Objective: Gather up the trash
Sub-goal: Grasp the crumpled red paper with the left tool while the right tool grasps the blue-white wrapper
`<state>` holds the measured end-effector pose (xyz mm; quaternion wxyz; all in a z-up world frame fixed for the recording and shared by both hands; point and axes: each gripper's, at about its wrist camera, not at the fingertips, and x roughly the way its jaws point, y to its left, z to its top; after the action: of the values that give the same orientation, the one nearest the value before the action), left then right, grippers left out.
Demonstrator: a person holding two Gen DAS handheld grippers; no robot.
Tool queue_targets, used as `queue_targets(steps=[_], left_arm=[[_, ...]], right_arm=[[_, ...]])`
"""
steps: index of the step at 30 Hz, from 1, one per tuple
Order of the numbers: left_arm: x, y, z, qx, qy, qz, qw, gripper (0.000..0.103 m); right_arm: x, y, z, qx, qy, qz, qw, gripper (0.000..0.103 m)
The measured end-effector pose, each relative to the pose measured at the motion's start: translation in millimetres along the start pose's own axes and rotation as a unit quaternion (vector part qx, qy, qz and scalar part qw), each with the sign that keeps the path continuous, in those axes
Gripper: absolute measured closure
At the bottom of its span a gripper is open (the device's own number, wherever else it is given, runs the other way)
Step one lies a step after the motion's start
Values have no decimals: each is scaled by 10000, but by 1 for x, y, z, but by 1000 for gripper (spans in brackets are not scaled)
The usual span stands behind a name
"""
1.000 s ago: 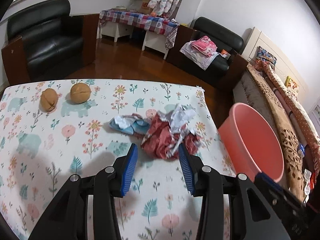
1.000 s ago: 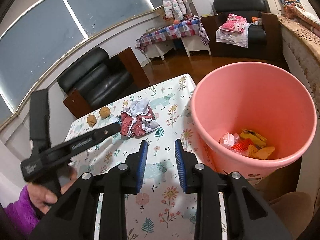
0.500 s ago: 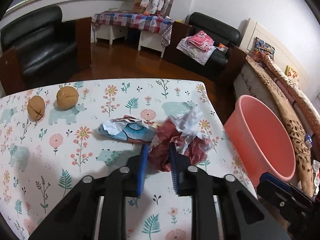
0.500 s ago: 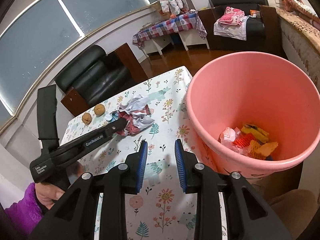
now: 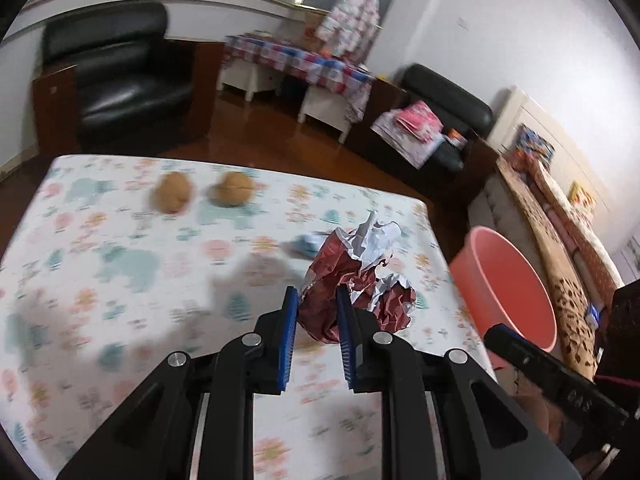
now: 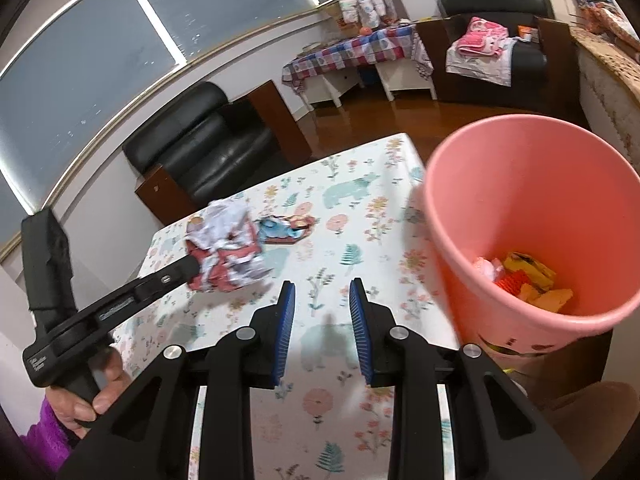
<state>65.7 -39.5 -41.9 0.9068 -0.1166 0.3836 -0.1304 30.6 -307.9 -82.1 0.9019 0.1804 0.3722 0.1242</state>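
On the floral table, two walnuts, one blue wrapper; left tool closing, pinching one crumpled red wrapper; right tool spread, empty.

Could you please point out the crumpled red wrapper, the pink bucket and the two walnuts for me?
Red wrapper [image 5: 352, 276], left wrist view, on its crumpled red middle.
Pink bucket [image 6: 520, 184], right wrist view, on its inner wall.
Walnuts [image 5: 234, 193], left wrist view, on the right-hand nut's shell.
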Motion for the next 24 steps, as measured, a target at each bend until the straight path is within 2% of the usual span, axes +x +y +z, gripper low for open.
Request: queue_targets(steps=[3, 7, 11, 13, 19, 24], left_arm=[[-16, 24, -2, -194, -148, 219, 9995, 85], [-30, 54, -6, -403, -181, 360, 9984, 85], [-33, 71, -8, -498, -163, 404, 9978, 85], [-31, 76, -8, -577, -128, 391, 9975, 85], [-21, 91, -7, -793, -16, 359, 9962, 85], [-15, 102, -9, -1024, 77, 296, 9943, 85]], right_arm=[[12, 12, 8, -263, 118, 129, 9995, 74], [39, 33, 26, -990, 296, 97, 9946, 74], [66, 48, 42, -1532, 514, 58, 9868, 59], [81, 54, 50, -1770, 604, 53, 9823, 56], [123, 52, 67, -2042, 801, -168, 9755, 55], [144, 46, 65, -2055, 1090, -230, 9723, 55]])
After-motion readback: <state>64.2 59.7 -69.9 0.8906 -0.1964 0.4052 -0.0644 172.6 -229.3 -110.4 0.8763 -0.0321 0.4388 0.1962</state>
